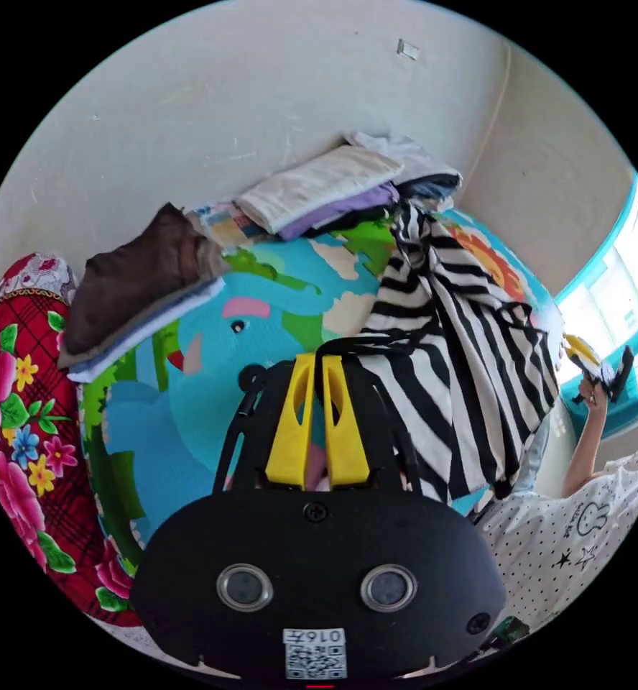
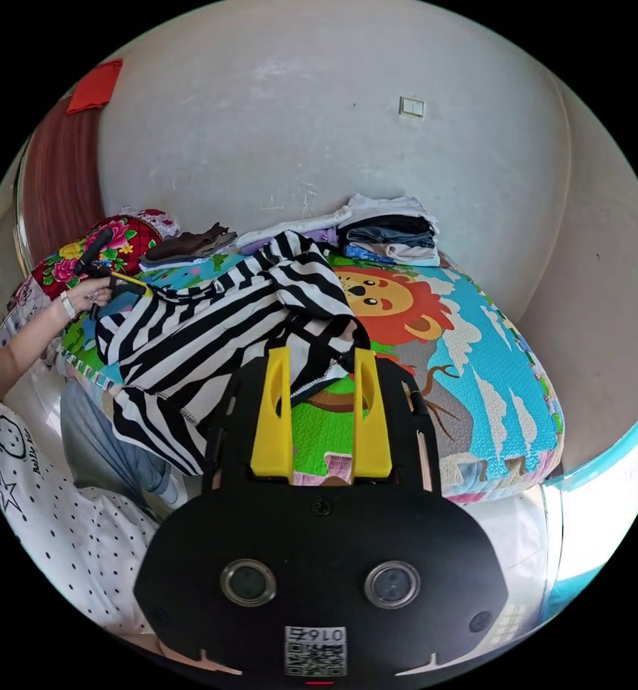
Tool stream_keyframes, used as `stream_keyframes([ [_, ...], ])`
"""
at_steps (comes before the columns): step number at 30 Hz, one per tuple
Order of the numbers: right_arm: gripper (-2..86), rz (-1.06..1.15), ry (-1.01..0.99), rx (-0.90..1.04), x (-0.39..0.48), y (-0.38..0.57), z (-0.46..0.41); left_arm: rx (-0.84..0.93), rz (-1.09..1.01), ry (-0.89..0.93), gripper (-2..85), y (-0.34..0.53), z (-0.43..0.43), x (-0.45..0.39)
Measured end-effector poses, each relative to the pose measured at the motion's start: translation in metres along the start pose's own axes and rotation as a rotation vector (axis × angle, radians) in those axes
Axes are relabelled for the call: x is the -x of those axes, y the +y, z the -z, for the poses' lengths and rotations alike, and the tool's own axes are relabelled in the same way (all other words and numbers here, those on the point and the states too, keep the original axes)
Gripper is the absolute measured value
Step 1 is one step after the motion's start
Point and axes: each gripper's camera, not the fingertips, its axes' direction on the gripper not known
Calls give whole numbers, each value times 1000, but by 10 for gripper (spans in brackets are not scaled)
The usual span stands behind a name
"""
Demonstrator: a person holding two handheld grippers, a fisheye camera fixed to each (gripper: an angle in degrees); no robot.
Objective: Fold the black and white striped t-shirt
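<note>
The black and white striped t-shirt (image 1: 448, 374) hangs bunched above the bed, stretched between my two grippers. My left gripper (image 1: 317, 357) has its yellow jaws close together on the shirt's black edge. In the right gripper view the left gripper (image 2: 114, 277) sits in a hand at the shirt's (image 2: 211, 323) far left end. My right gripper (image 2: 324, 352) stands with its jaws wide apart, and a fold of the shirt's hem droops between their tips. The right gripper (image 1: 592, 359) is also in the left gripper view, in a raised hand at the far right.
A colourful cartoon-animal mat (image 2: 477, 374) covers the bed. Folded clothes are stacked along the wall: a pale and purple pile (image 1: 326, 187), a brown-topped pile (image 1: 139, 287), a dark pile (image 2: 387, 230). A red floral quilt (image 1: 10, 402) lies at one end. The person's dotted top (image 2: 46, 503) is nearby.
</note>
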Motion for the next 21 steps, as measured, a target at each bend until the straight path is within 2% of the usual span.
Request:
stream_keyframes([
  [4, 110, -63, -46, -27, -8, 22, 8, -206, 102, -340, 48, -56, 62, -1],
  [6, 109, -56, -59, -22, -4, 29, 10, -236, 165, -389, 69, -53, 72, -7],
  [9, 112, -10, -35, 15, 5, 42, 7, -232, 142, -343, 78, -17, 65, -30],
  [15, 134, 23, -109, 126, 13, 72, -14, -61, -104, -142, 85, 137, 23, -135],
  [17, 135, 29, -159, 121, 15, 80, -17, -108, -81, -58, 88, 199, 36, -168],
  [21, 138, 97, -225, 122, 28, 86, -21, -103, 44, -20, 87, 248, 58, -177],
])
